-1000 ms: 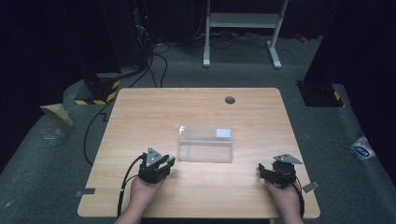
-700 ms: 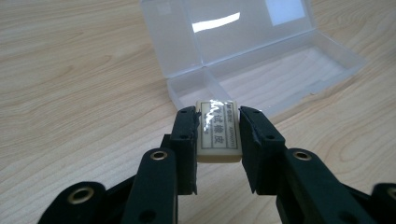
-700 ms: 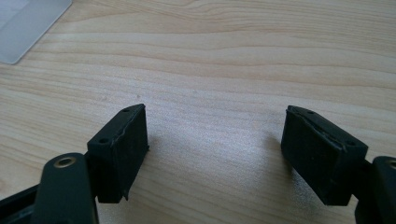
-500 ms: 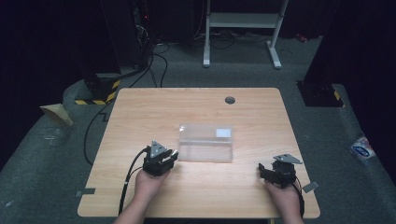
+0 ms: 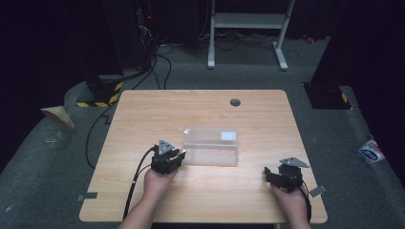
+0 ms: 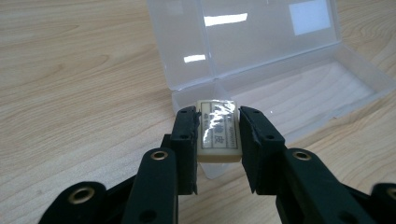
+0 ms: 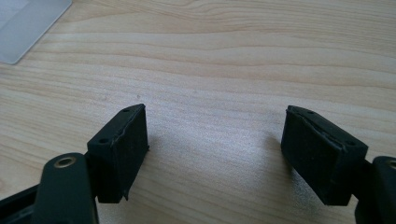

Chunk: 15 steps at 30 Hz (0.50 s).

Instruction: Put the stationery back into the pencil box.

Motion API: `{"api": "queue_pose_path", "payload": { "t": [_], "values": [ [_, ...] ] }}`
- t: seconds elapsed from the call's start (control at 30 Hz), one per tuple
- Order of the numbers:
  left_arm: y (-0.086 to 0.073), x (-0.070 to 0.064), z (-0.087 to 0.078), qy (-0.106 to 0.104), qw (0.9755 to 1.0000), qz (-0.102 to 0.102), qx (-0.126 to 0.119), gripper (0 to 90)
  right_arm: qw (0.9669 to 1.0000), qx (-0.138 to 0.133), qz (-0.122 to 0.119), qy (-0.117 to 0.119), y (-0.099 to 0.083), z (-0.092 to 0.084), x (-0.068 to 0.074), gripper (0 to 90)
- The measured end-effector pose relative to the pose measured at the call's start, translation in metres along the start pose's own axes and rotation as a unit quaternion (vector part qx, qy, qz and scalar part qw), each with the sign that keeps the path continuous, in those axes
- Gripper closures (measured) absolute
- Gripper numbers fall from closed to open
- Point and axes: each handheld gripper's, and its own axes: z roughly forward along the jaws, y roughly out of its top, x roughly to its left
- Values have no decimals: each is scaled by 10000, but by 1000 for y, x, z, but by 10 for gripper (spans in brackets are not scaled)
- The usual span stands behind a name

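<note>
Clear plastic box (image 5: pixel 211 145) open near the middle of the wooden table (image 5: pixel 143 119), lid up. Left gripper (image 6: pixel 218 122) at the box's left end, jaws clenched on a small cream eraser (image 6: pixel 218 131) with a printed wrapper, just before the box's near rim. Right gripper (image 7: pixel 215 140) well right of the box, low over bare wood, jaws spread wide, grasping nothing.

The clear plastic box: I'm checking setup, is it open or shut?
Open: the clear plastic box has its lid tilted back, baring an empty tray.
</note>
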Motion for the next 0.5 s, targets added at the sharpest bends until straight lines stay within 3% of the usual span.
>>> {"api": "queue_pose_path", "payload": {
  "t": [0.2, 0.33, 0.5],
  "values": [
    [1, 0, 9, -36, 9999, -89, 41, 682, 10000, 1, 0, 0, 0, 0, 0, 226],
    [6, -5, 13, 11, 9999, 63, 85, 682, 10000, -1, 0, 0, 0, 0, 0, 226],
    [9, -3, 20, 67, 9999, 7, 131, 683, 10000, 1, 0, 0, 0, 0, 0, 226]
  ]
}}
